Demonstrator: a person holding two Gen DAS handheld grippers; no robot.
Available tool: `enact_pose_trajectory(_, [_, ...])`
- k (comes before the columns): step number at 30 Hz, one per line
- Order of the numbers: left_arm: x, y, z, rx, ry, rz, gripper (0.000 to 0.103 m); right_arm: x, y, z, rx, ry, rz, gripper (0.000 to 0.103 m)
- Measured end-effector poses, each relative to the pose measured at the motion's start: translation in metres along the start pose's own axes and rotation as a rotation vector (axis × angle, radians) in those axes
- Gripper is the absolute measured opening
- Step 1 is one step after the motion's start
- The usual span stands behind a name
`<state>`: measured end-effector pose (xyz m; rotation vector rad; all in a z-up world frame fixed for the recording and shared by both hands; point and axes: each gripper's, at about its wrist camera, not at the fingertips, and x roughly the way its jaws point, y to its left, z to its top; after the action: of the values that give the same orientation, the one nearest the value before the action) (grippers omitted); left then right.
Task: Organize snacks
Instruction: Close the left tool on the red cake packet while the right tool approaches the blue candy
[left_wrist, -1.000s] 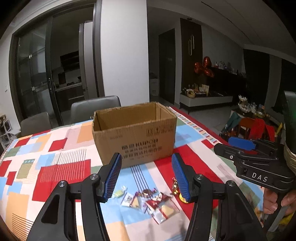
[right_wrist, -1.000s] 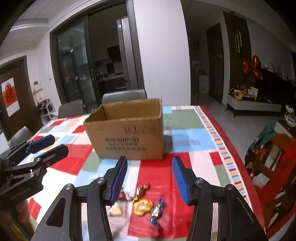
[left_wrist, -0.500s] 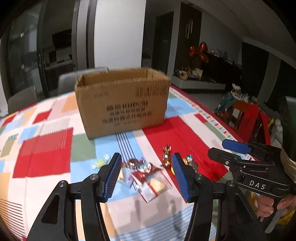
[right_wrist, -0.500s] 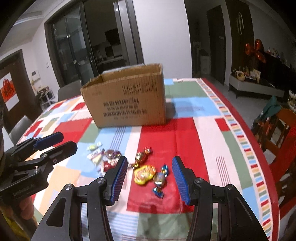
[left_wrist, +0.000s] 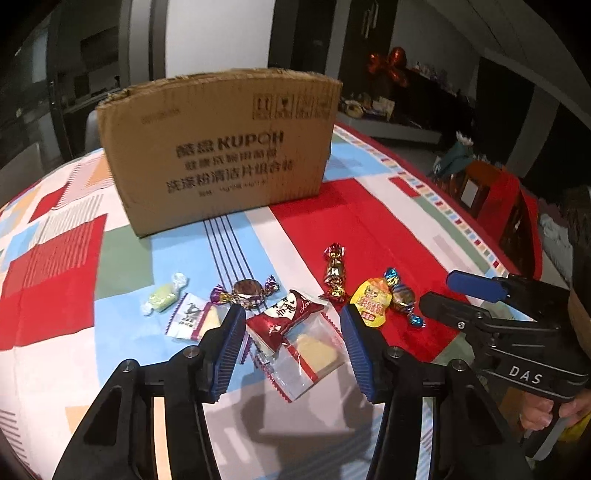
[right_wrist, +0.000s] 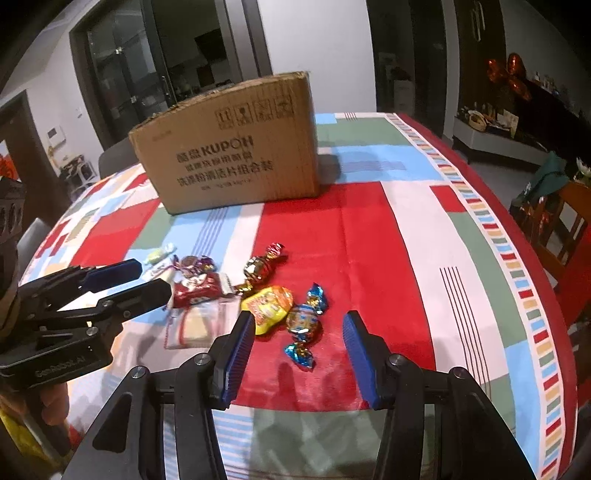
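Observation:
Several wrapped snacks lie on the patterned tablecloth in front of an open cardboard box (left_wrist: 221, 147). My left gripper (left_wrist: 292, 317) hovers low over a red-and-clear wafer packet (left_wrist: 284, 317). Its jaws are closing, the packet lies between them, and the pads do not touch it. To the right, my right gripper (right_wrist: 299, 319) stands open above a blue-and-gold twist candy (right_wrist: 304, 319), next to a yellow packet (right_wrist: 269, 304). A red-gold candy (left_wrist: 334, 273), a purple-ended chocolate (left_wrist: 247, 290), a green candy (left_wrist: 162, 299) and a white packet (left_wrist: 192, 317) lie around them.
The tablecloth (right_wrist: 369, 229) runs to a striped border and the table edge on the right. Grey chairs stand behind the box, and a wooden chair (right_wrist: 569, 221) stands off the right side. A hand holds each gripper's handle.
Both grippers have come down and tilted toward the snacks, which now look much bigger and closer. The box's open top has dropped out of sight. No snack has moved.

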<state>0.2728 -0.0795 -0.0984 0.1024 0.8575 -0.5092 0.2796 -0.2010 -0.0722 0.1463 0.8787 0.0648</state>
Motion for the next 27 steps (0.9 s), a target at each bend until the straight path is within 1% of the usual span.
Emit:
enact_pose_trajectory(1, [0.004, 0.0, 0.001, 0.006, 0.007, 0.004, 0.052, 0.002, -0.001, -0.001, 0.005, 0.005, -0.001, 0.05])
enact_pose_trajectory(2, [0.007, 0.001, 0.001, 0.008, 0.013, 0.008, 0.052, 0.004, -0.001, -0.001, 0.006, 0.009, -0.004, 0.047])
enact_pose_trajectory(3, [0.01, 0.001, 0.001, 0.012, 0.017, 0.008, 0.051, 0.006, -0.001, -0.001, 0.005, 0.013, -0.008, 0.046])
enact_pose_trajectory(6, [0.019, 0.001, 0.002, 0.026, 0.032, 0.02, 0.049, 0.01, -0.002, -0.002, 0.01, 0.026, -0.007, 0.045])
enact_pose_trajectory(8, [0.025, 0.001, 0.003, 0.033, 0.043, 0.028, 0.048, 0.014, -0.003, -0.003, 0.012, 0.033, 0.001, 0.041])
enact_pose_trajectory(10, [0.029, 0.001, 0.003, 0.036, 0.049, 0.033, 0.048, 0.017, -0.004, -0.003, 0.017, 0.04, 0.001, 0.041])
enact_pose_trajectory(13, [0.035, 0.001, 0.005, 0.038, 0.057, 0.038, 0.047, 0.022, -0.004, -0.002, 0.024, 0.048, 0.005, 0.041])
enact_pose_trajectory(16, [0.039, 0.002, 0.005, 0.033, 0.062, 0.046, 0.046, 0.027, -0.004, -0.001, 0.025, 0.059, 0.008, 0.035])
enact_pose_trajectory(22, [0.046, 0.0, 0.007, 0.021, 0.073, 0.045, 0.044, 0.033, -0.005, -0.001, 0.041, 0.077, 0.03, 0.034])
enact_pose_trajectory(23, [0.047, -0.001, 0.008, 0.02, 0.075, 0.045, 0.043, 0.035, -0.004, -0.001, 0.04, 0.079, 0.029, 0.031])
enact_pose_trajectory(27, [0.05, -0.001, 0.01, 0.012, 0.085, 0.039, 0.04, 0.039, -0.004, 0.0, 0.046, 0.081, 0.029, 0.028])
